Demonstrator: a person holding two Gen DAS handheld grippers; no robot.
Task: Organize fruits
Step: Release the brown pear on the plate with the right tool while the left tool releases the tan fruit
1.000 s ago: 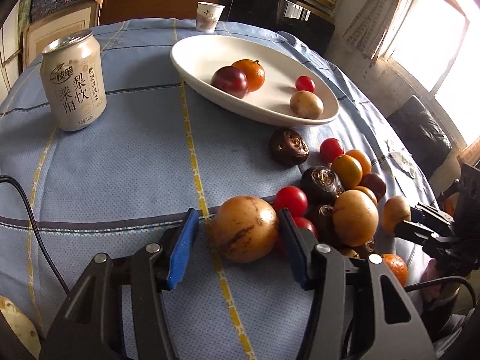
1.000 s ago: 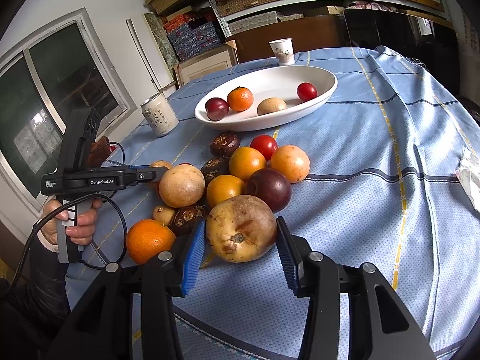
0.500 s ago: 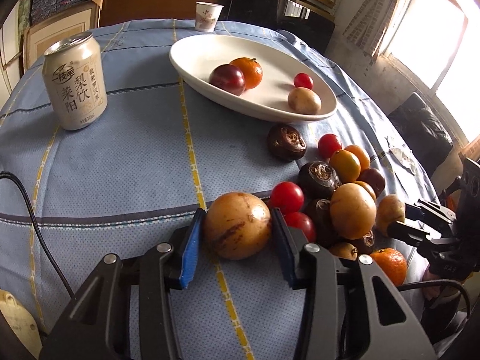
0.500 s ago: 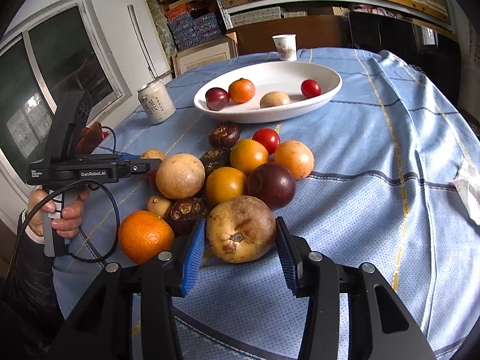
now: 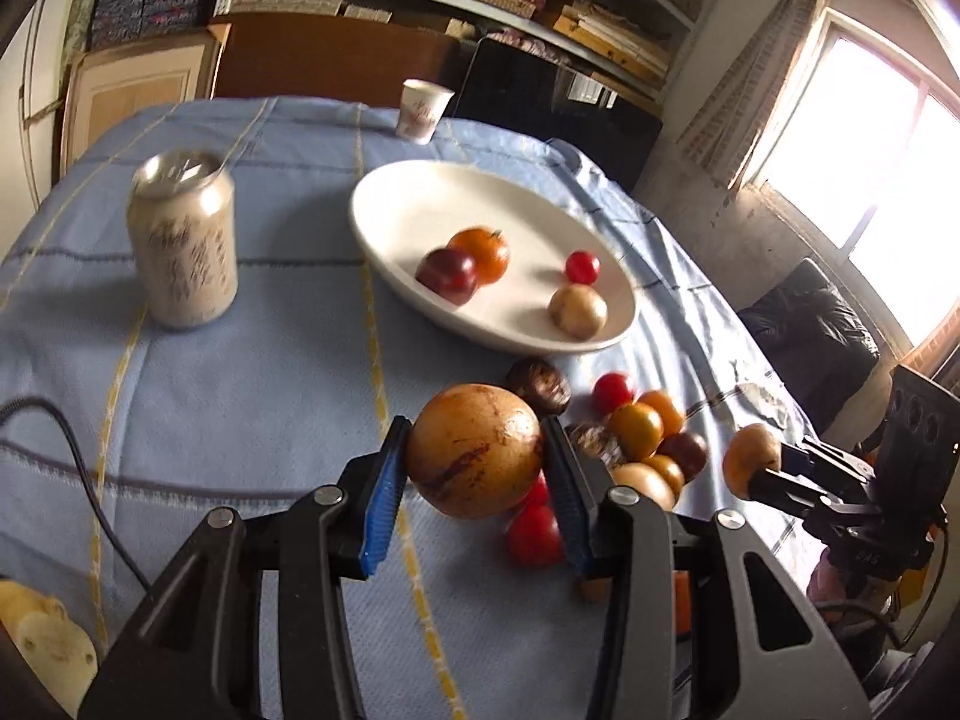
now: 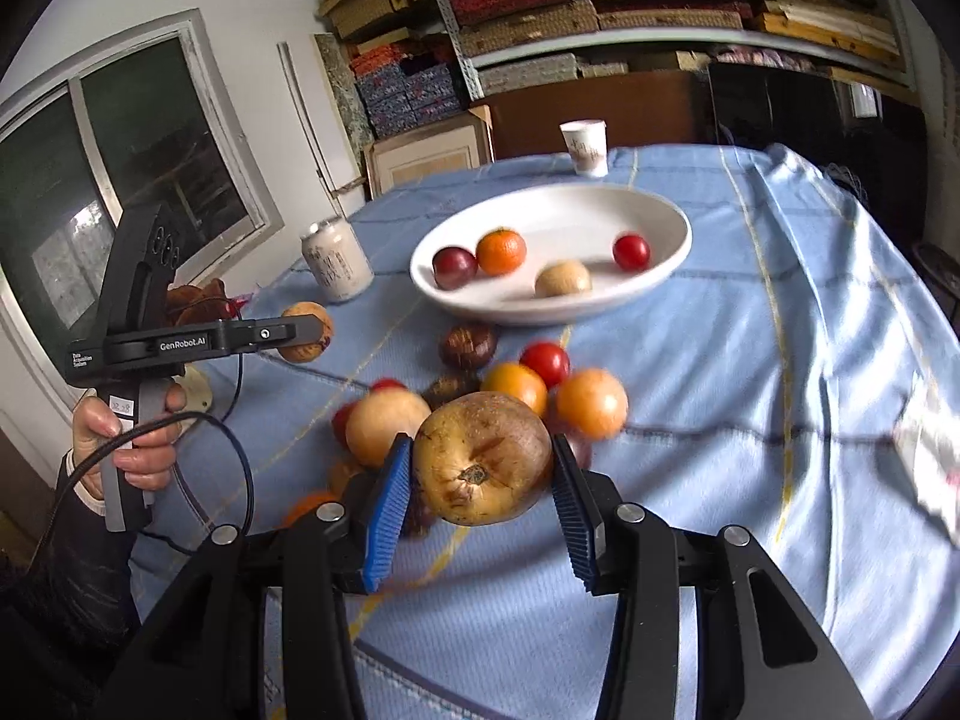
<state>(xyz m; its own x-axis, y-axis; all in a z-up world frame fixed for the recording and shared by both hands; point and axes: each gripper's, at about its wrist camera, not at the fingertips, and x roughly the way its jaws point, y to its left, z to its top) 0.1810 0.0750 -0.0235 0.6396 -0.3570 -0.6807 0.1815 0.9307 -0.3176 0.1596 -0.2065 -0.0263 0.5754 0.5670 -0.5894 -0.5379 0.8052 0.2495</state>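
My left gripper (image 5: 474, 468) is shut on a round tan-brown fruit (image 5: 474, 450) and holds it above the blue tablecloth; it also shows in the right wrist view (image 6: 306, 333). My right gripper (image 6: 480, 480) is shut on a mottled yellow-brown pear-like fruit (image 6: 483, 468), also lifted; it shows in the left wrist view (image 5: 750, 459). A white oval bowl (image 5: 408, 210) (image 6: 600, 204) at the back holds a dark plum (image 5: 449, 273), an orange (image 5: 483, 249), a small red tomato (image 5: 582, 267) and a tan fruit (image 5: 577, 311). A pile of loose fruits (image 6: 528, 384) lies between the grippers and the bowl.
A pale drink can (image 5: 183, 246) (image 6: 336, 261) stands left of the bowl. A paper cup (image 5: 423, 111) (image 6: 585, 147) stands at the table's far edge. A cable (image 5: 72, 450) trails over the cloth at the left. Crumpled paper (image 6: 927, 438) lies at the right.
Both grippers have risen off the table with their fruits held. The left gripper closed on its fruit between the earliest frame and half a second ago. The views tilted up.
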